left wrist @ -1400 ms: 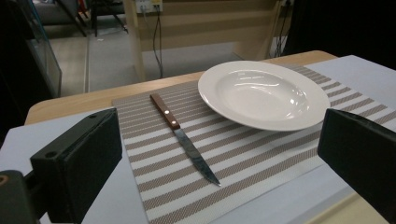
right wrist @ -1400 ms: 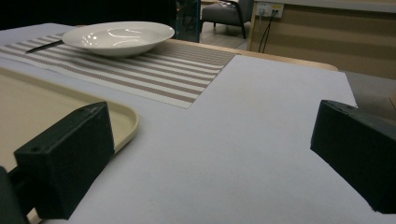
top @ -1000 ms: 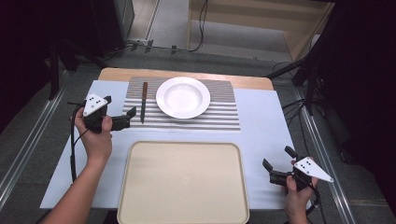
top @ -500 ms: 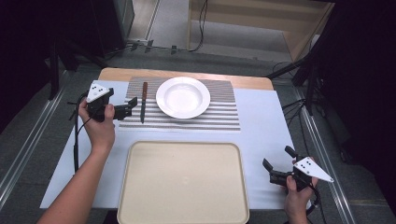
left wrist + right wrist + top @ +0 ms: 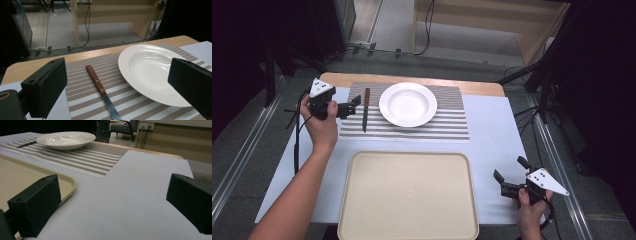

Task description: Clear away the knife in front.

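Observation:
A knife with a brown wooden handle lies on the striped placemat, left of a white plate. My left gripper hovers just left of the knife, open, with nothing between its jaws. In the left gripper view the knife and the white plate lie straight ahead between the jaws. My right gripper rests low near the table's front right corner, open and empty, beside the beige tray. From the right gripper view the white plate sits far off on the placemat.
The beige tray fills the front middle of the white table cover. A wooden table edge runs along the back. Cables trail on the floor behind, and metal rails run down both sides of the table.
My left gripper has moved away from me and slightly right, closing in on the knife's handle end. The right gripper has stayed put.

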A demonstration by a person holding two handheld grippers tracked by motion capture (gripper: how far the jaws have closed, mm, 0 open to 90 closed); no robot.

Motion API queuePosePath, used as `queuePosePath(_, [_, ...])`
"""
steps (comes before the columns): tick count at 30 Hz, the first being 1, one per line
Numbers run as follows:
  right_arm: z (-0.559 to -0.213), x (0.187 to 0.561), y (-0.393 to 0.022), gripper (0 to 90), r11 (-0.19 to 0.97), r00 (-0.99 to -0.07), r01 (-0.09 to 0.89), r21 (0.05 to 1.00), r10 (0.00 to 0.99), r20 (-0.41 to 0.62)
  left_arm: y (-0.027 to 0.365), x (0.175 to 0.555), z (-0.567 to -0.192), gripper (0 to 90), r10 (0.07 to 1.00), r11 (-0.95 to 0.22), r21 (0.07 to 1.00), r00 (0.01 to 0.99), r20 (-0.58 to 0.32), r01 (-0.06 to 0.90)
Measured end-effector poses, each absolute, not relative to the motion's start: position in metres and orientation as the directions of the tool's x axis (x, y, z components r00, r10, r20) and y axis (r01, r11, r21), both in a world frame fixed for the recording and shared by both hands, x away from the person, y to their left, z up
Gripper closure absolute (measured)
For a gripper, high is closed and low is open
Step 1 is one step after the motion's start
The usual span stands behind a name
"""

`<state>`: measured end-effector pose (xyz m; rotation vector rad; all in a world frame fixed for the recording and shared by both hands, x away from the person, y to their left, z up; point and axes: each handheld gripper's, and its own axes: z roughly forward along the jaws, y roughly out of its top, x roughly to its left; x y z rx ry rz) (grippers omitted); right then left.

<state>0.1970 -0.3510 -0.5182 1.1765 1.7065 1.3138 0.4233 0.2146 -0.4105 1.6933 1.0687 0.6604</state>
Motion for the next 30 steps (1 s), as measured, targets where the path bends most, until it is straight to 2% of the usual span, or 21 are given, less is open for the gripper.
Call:
queuePosePath(9, [-0.518, 0.197, -0.351, 0.0, 0.081, -0.356, 0.248, 0.965, 0.934, 0.013, 0.209, 0.444, -0.413, 1.9, 0.874, -0.135, 0.909, 0.48, -0.077, 0.393])
queuePosePath(15, [-0.518, 0.197, -0.351, 0.0, 0.078, -0.355, 0.247, 0.966, 0.935, 0.015, 0.204, 0.459, -0.413, 2.1, 0.883, -0.129, 0.878, 0.456, -0.11, 0.461])
queuePosePath(20, [-0.518, 0.197, -0.351, 0.0, 0.075, -0.356, 0.25, 0.965, 0.934, 0.019, 0.197, 0.471, -0.41, 7.0, 0.895, -0.14, 0.848, 0.431, -0.113, 0.511])
queuePosePath(30, [-0.518, 0.197, -0.352, 0.0, 0.074, -0.355, 0.25, 0.965, 0.935, 0.02, 0.187, 0.5, -0.411, 26.6, 0.922, -0.146, 0.761, 0.365, -0.128, 0.633])
